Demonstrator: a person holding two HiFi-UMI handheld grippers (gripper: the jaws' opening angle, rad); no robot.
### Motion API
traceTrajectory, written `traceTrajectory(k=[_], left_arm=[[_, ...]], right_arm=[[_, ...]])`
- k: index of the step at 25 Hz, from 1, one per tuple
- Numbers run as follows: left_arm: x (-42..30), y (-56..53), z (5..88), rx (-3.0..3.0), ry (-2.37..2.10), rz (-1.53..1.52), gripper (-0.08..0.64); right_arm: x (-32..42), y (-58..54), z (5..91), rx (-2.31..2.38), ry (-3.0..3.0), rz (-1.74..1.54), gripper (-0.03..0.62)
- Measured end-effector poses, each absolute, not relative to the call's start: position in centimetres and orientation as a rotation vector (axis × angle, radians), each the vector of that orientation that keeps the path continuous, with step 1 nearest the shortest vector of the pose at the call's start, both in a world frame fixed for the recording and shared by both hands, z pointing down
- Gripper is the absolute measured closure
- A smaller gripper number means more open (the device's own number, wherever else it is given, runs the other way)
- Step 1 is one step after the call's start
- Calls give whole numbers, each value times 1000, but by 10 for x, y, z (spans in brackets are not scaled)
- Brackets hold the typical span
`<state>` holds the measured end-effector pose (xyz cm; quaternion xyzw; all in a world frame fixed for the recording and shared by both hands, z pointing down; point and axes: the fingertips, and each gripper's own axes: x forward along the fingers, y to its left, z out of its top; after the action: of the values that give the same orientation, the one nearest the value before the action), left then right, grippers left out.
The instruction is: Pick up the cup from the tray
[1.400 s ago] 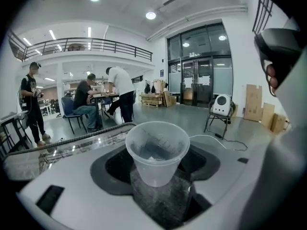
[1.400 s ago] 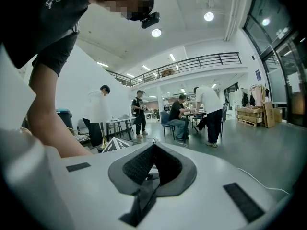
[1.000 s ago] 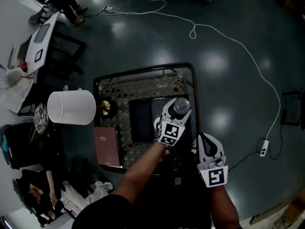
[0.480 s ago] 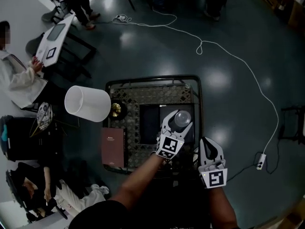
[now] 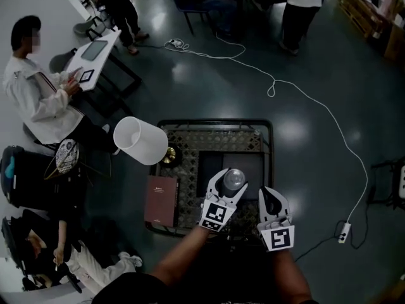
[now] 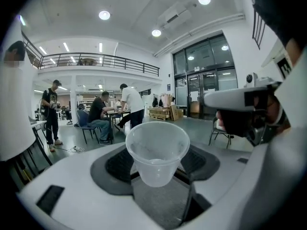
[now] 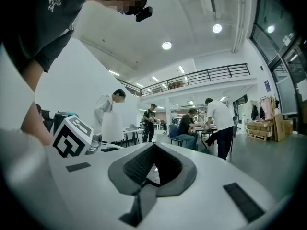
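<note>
Clear cup in left tongs

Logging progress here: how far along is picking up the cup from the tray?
Done: the left gripper is shut on the cup. In hand: it holds the cup above the tray, seemingly lifted clear. Left: nothing obvious, perhaps carrying it away; the right gripper is shut and empty.

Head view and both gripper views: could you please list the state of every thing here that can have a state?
clear plastic cup: upright, looks empty, held between the left jaws
left gripper: closed on the cup
right gripper: jaws together, nothing between them
maroon book: closed, lying flat
black tray: flat on the table
</note>
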<state>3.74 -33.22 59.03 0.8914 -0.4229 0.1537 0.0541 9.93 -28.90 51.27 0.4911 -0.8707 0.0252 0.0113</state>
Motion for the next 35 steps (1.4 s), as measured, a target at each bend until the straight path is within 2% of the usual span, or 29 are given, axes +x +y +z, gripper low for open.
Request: traceTrajectory(k=[9, 18, 35], left_arm=[[17, -281, 550, 2700, -1316, 411, 259], [7, -288, 518, 2714, -1393, 354, 259], [21, -297, 505, 2732, -1388, 344, 259]], right_arm=[[80, -274, 487, 1474, -2748, -6, 583], [77, -276, 468, 1426, -2757, -68, 583], [89, -289, 454, 1452, -2740, -118, 583]])
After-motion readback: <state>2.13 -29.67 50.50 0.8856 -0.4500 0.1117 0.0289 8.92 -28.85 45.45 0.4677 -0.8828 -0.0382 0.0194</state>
